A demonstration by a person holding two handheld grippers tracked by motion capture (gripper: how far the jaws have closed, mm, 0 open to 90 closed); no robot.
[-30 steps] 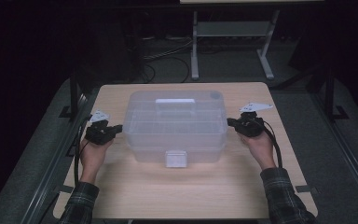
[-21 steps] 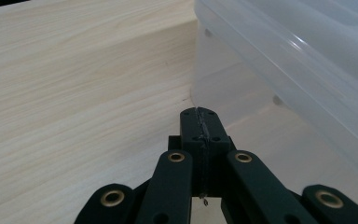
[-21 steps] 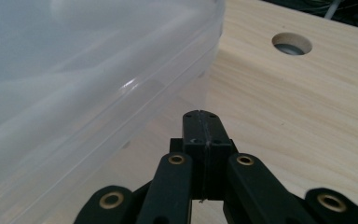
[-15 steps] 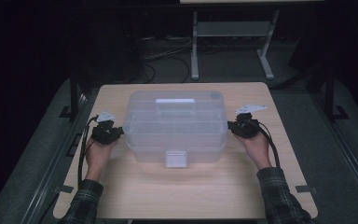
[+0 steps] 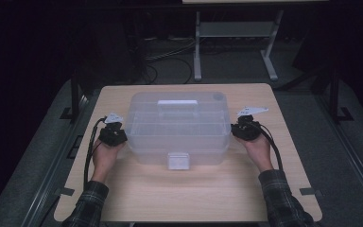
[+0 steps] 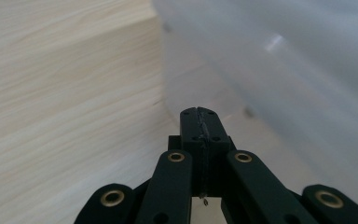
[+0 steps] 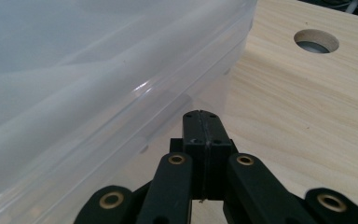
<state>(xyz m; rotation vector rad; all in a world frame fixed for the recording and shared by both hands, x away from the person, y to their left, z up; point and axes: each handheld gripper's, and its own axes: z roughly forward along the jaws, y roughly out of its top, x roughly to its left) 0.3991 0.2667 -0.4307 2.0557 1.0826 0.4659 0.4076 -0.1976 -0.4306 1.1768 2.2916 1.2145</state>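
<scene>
Now, box: clear plastic storage box (image 5: 177,126) sits mid-tabletop (image 5: 189,194), lid on, white latch (image 5: 178,161) facing the person.
Left gripper (image 5: 114,134): fingers (image 6: 200,126) pressed fully together, nothing between them; box wall just ahead and to their right, apparently touching or nearly so.
Right gripper (image 5: 244,130): fingers (image 7: 202,128) likewise closed and empty; box's lower edge just beyond the tips, lid rim overhanging to their left.
Why closed: likely used as blunt pushers, one at each short end, to brace or slide the box rather than pinch it.
Beyond right fingers: round cable hole (image 7: 316,41) in the tabletop, well apart.
Contact: cannot tell for certain on either side.
</scene>
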